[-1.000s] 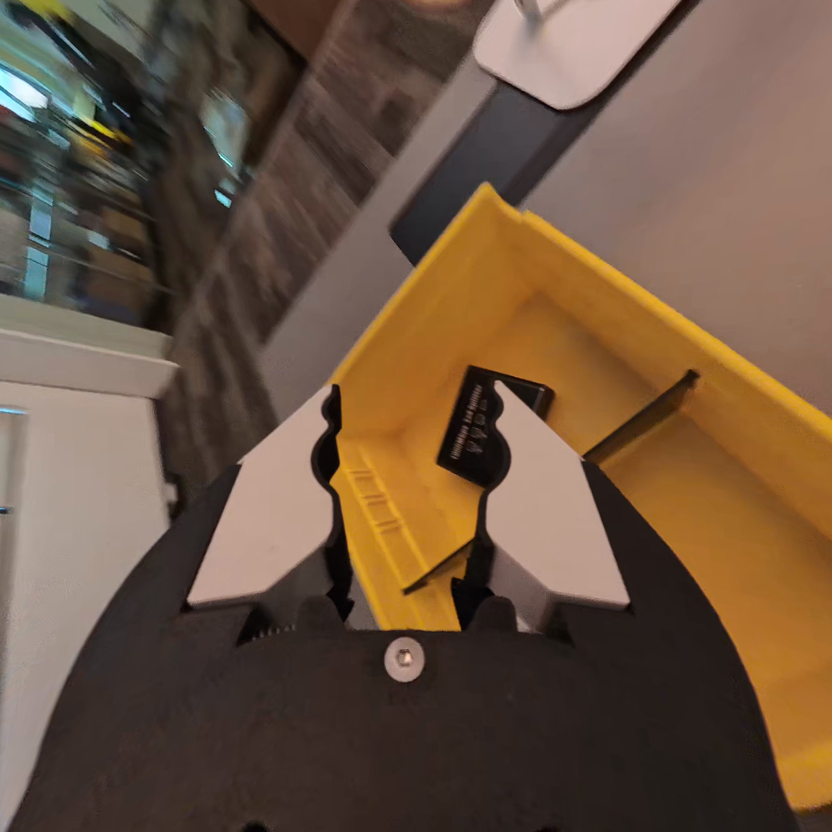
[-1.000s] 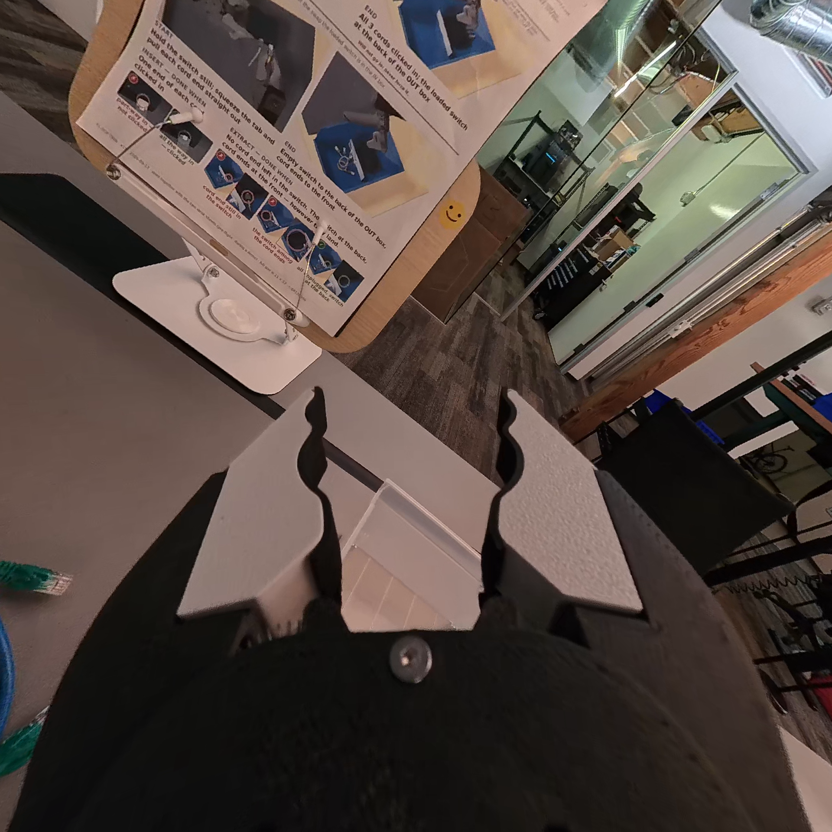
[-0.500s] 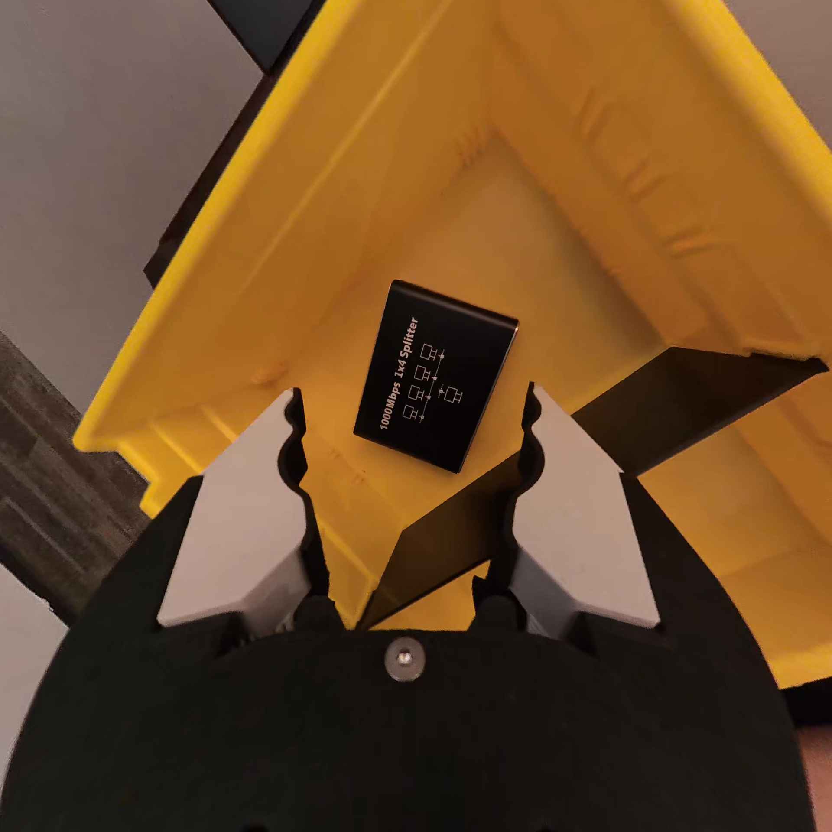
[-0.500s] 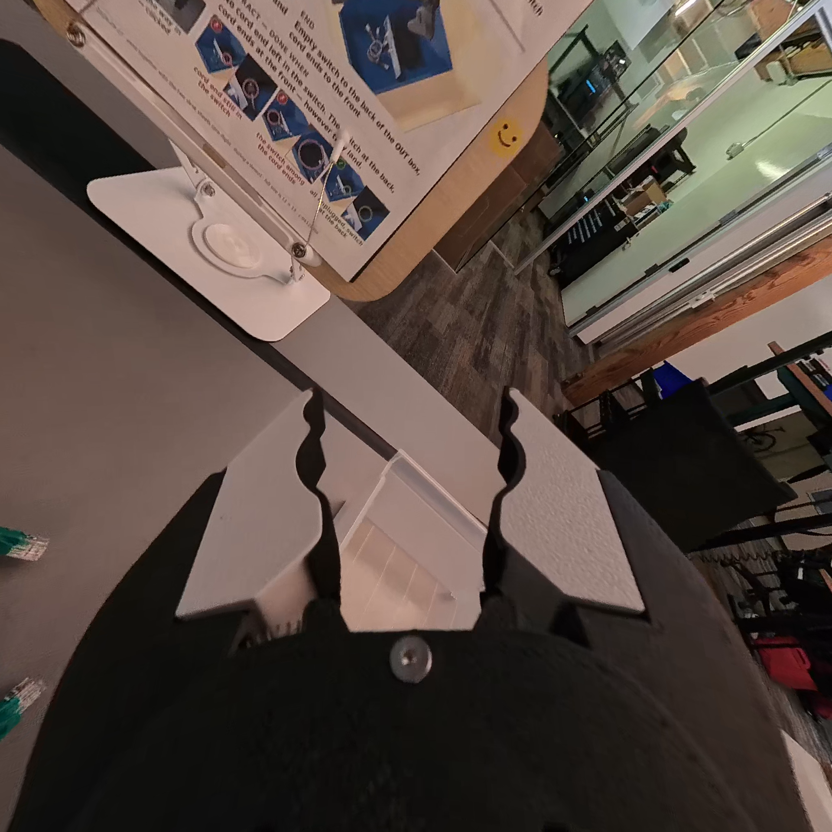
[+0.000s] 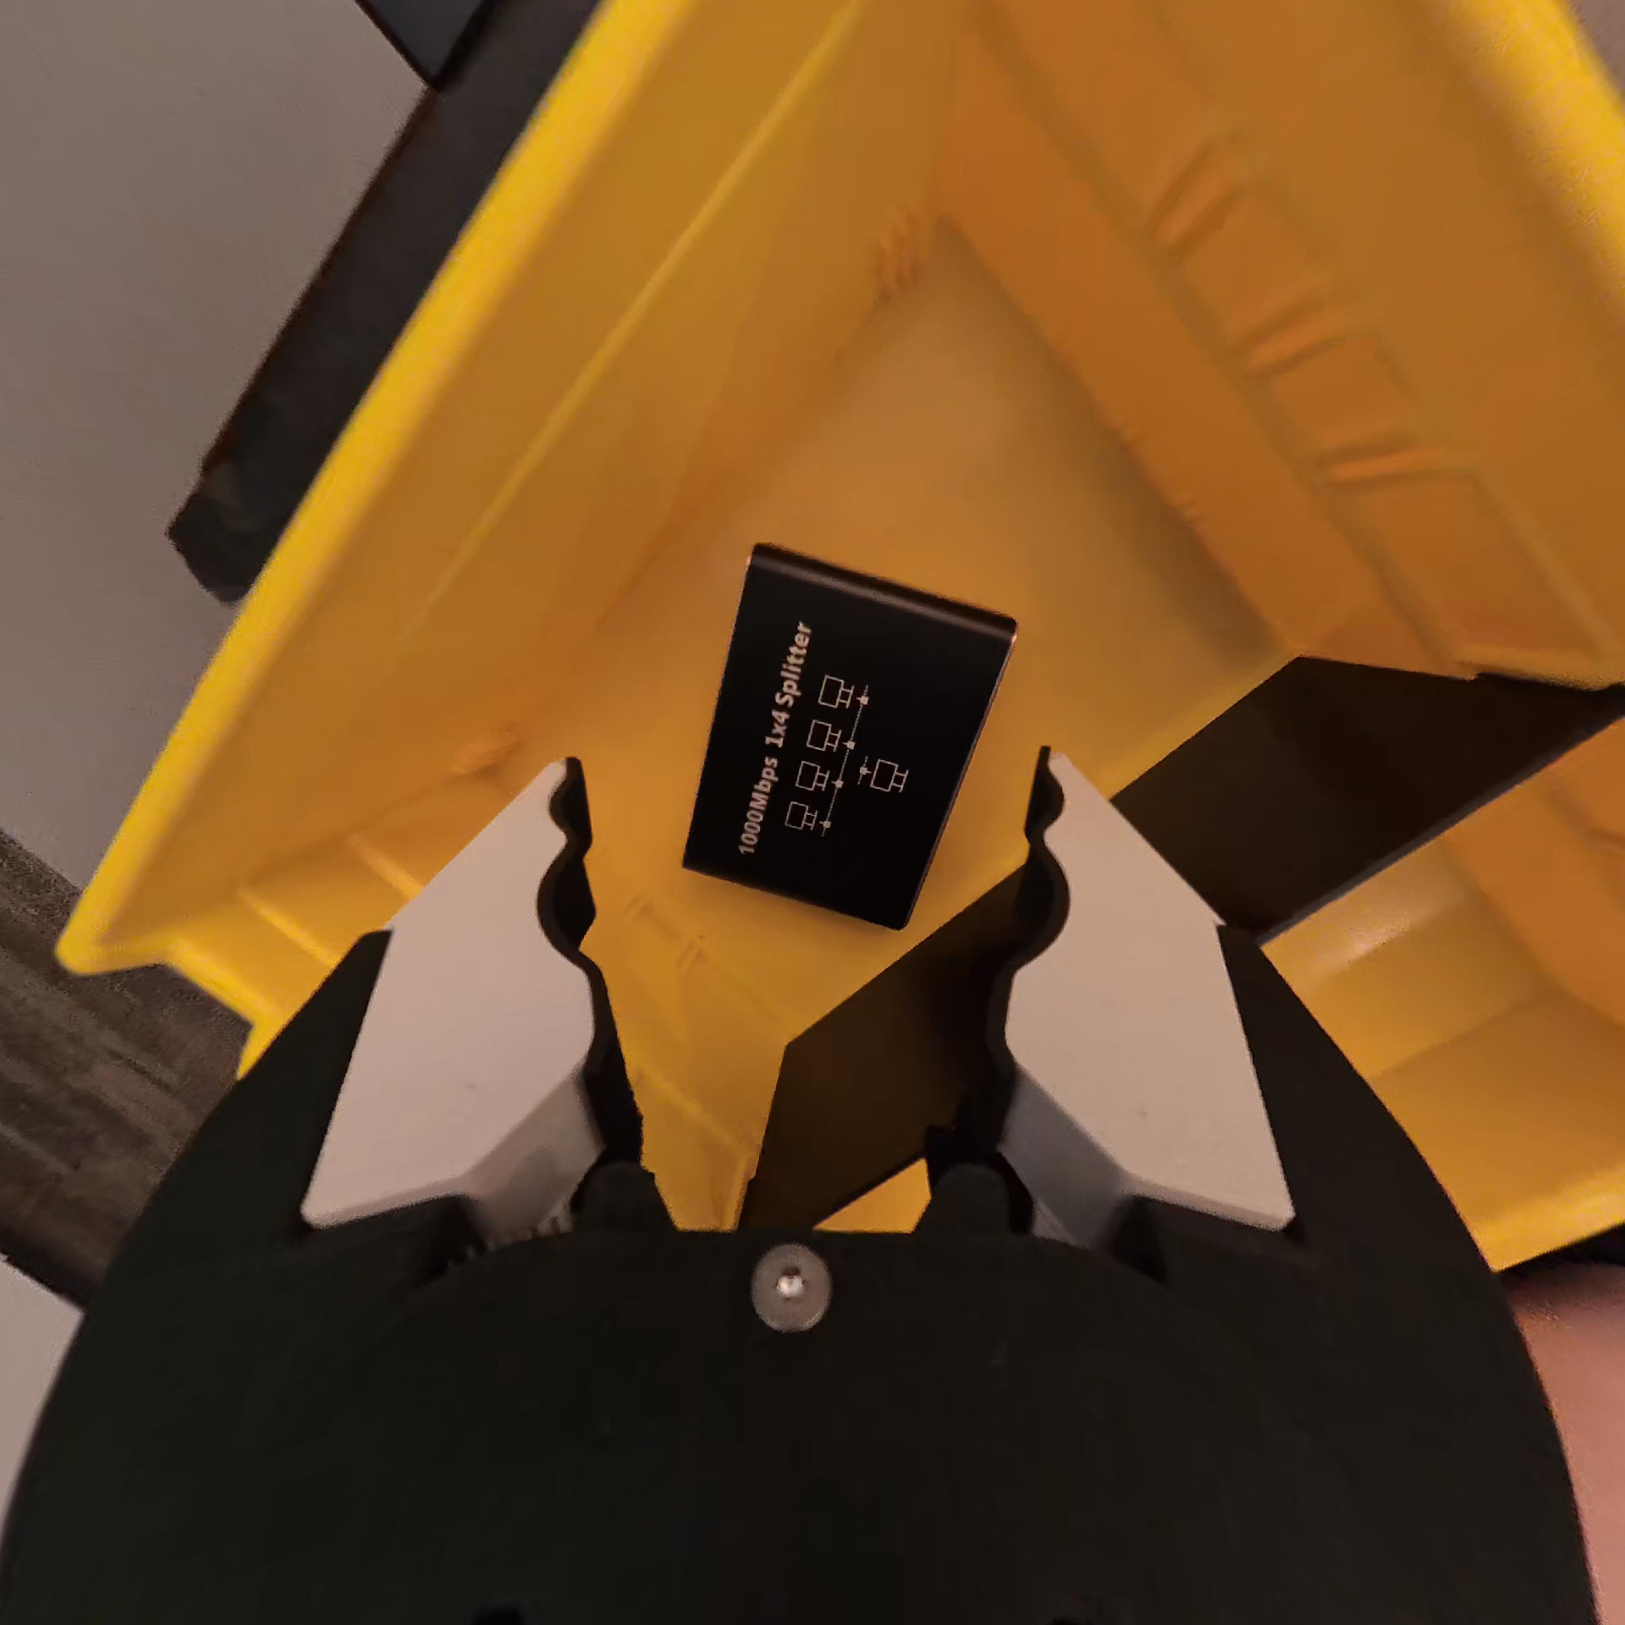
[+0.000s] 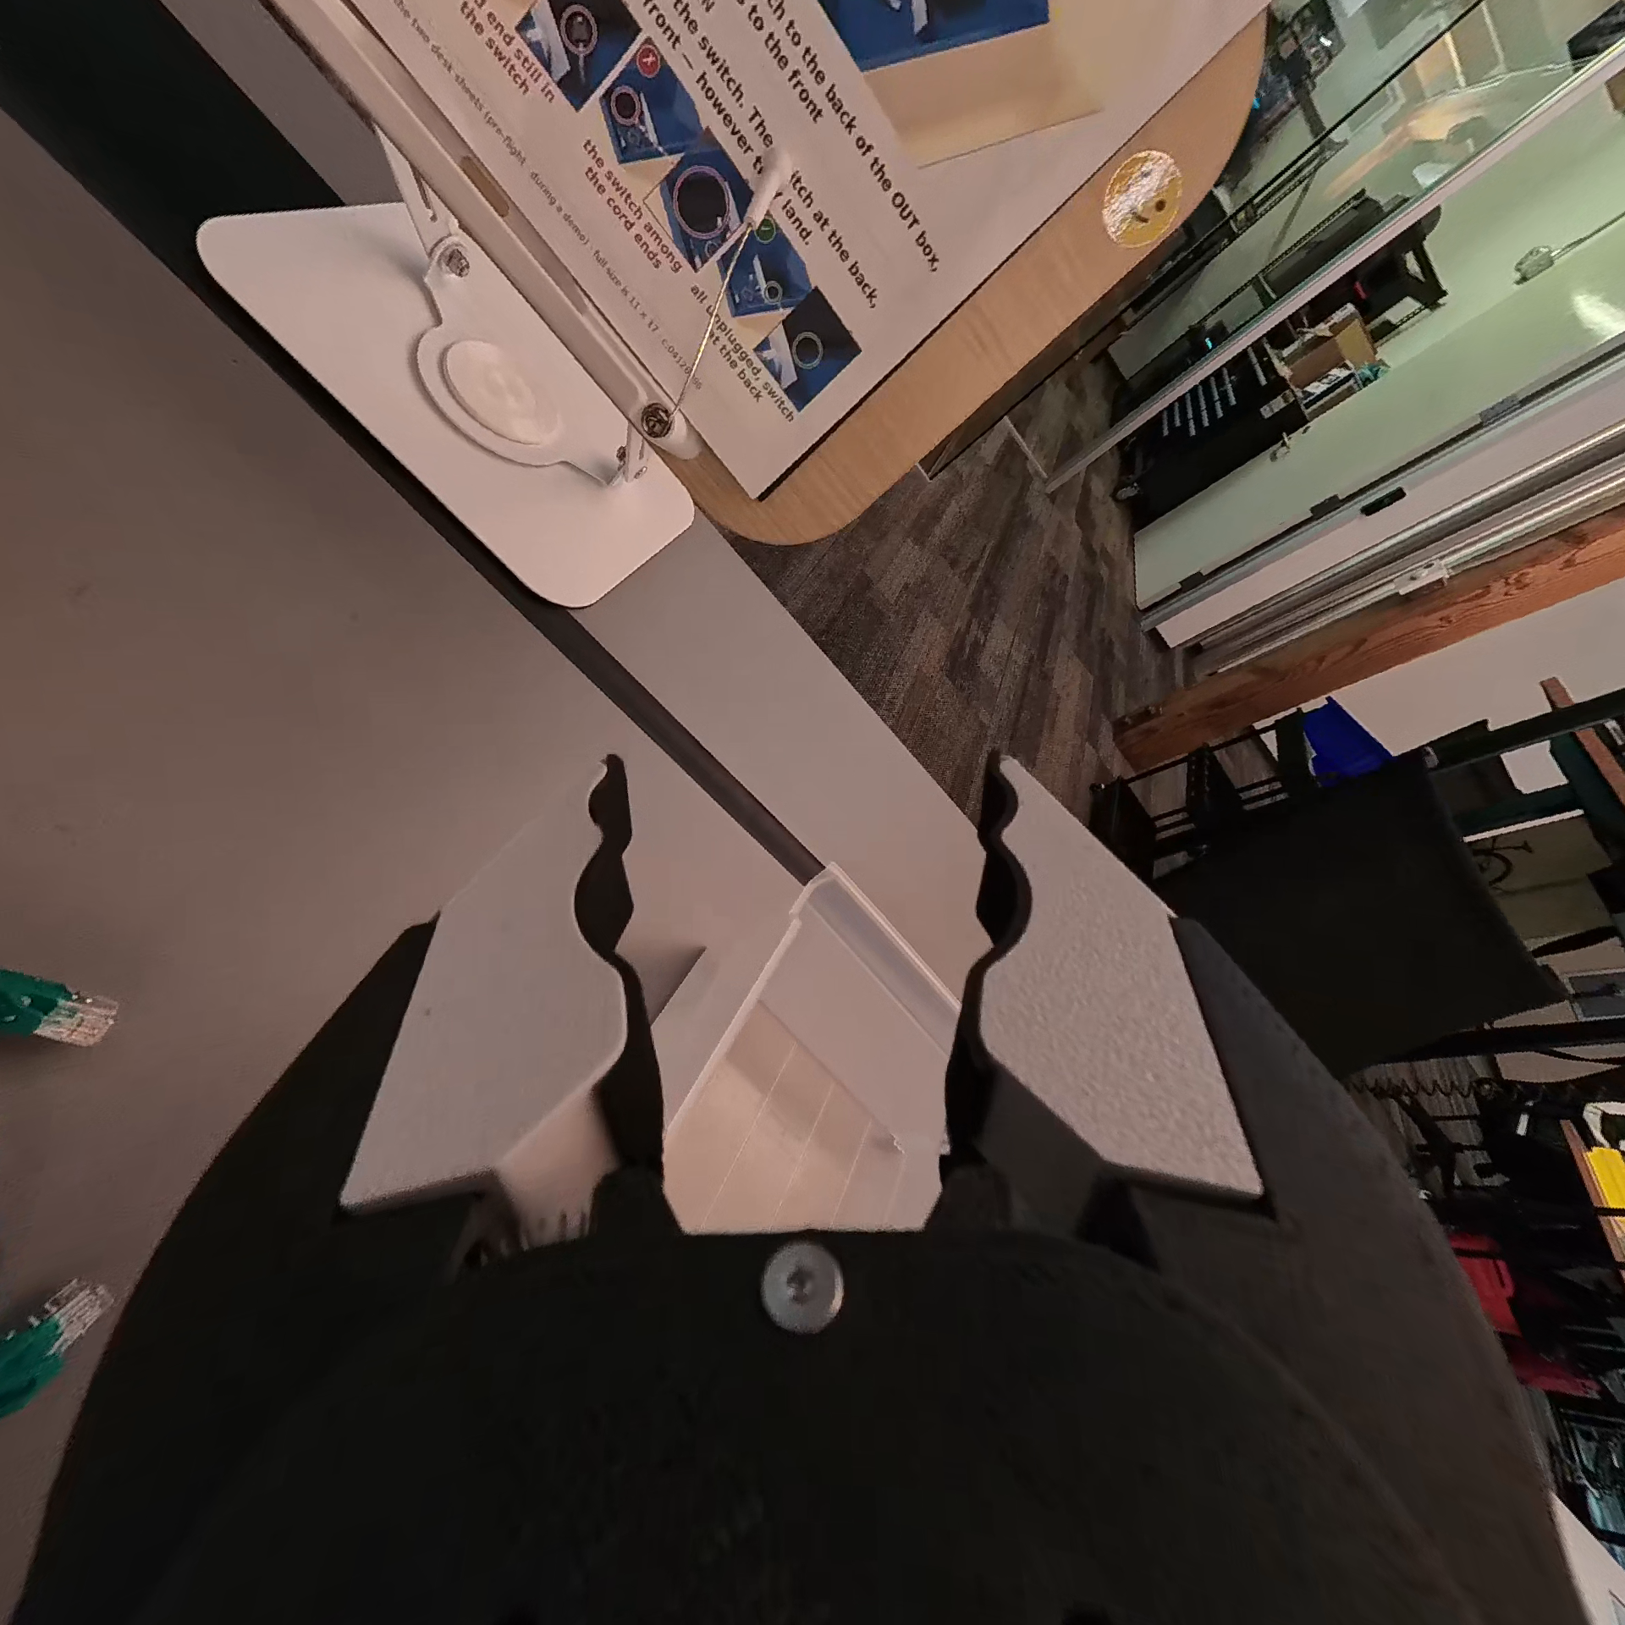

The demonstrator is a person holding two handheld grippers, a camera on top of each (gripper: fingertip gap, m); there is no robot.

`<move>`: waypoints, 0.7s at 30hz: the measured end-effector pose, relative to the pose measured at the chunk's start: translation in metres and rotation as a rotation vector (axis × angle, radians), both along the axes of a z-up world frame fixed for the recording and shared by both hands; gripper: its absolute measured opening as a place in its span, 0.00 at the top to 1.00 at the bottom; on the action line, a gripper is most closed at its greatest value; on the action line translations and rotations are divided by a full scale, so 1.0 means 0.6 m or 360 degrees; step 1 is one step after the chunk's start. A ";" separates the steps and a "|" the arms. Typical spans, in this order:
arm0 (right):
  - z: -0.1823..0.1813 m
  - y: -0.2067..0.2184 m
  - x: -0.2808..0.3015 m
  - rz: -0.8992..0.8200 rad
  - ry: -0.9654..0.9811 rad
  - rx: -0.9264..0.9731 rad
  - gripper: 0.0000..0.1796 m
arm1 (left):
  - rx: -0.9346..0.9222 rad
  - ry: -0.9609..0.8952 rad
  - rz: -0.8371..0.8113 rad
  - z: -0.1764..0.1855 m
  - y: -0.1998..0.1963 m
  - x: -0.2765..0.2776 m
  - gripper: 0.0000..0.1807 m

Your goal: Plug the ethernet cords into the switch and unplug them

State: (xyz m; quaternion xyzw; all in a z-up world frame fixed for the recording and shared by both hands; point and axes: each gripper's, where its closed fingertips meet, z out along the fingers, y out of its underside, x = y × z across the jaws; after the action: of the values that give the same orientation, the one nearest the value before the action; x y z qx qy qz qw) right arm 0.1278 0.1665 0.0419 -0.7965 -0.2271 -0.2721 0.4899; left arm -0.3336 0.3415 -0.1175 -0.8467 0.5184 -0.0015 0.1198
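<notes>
One switch: a small black box, the switch, lies flat on the floor of a yellow bin, near the centre of the left wrist view, in the compartment above a dark divider.
Long axis: it runs from lower left to upper right of the frame, tilted a little off vertical; the printed face is up, and the short ends face the top and the bottom of the frame. Which end carries the ports cannot be told.
Left gripper: jaws spread wide and empty, hovering over the bin with the switch framed between the two tips, not touching either.
Right gripper: jaws spread wide, nothing between them, over a grey table and above a clear plastic box at the lower centre of the frame.
Two cord ends: green ethernet plugs with clear tips at the left edge of the right wrist view, one at mid height, the other lower down, well apart from the gripper.
One instruction board: a printed sheet on a wooden panel, propped on a white stand in the upper left of the right wrist view.
</notes>
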 end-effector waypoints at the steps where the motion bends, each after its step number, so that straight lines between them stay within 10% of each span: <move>1: -0.003 0.001 0.000 0.0001 -0.0003 -0.0008 0.55 | -0.0019 0.0026 -0.0005 -0.005 0.000 -0.001 0.46; 21: -0.032 0.010 0.007 -0.0018 -0.0069 -0.0103 0.55 | -0.0267 0.0174 -0.0045 -0.073 -0.006 -0.020 0.50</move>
State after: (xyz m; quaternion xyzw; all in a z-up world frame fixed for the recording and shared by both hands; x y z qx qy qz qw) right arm 0.1323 0.1725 0.0226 -0.8072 -0.2417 -0.2845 0.4572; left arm -0.3455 0.3379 -0.1611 -0.8452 0.5340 -0.0003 0.0199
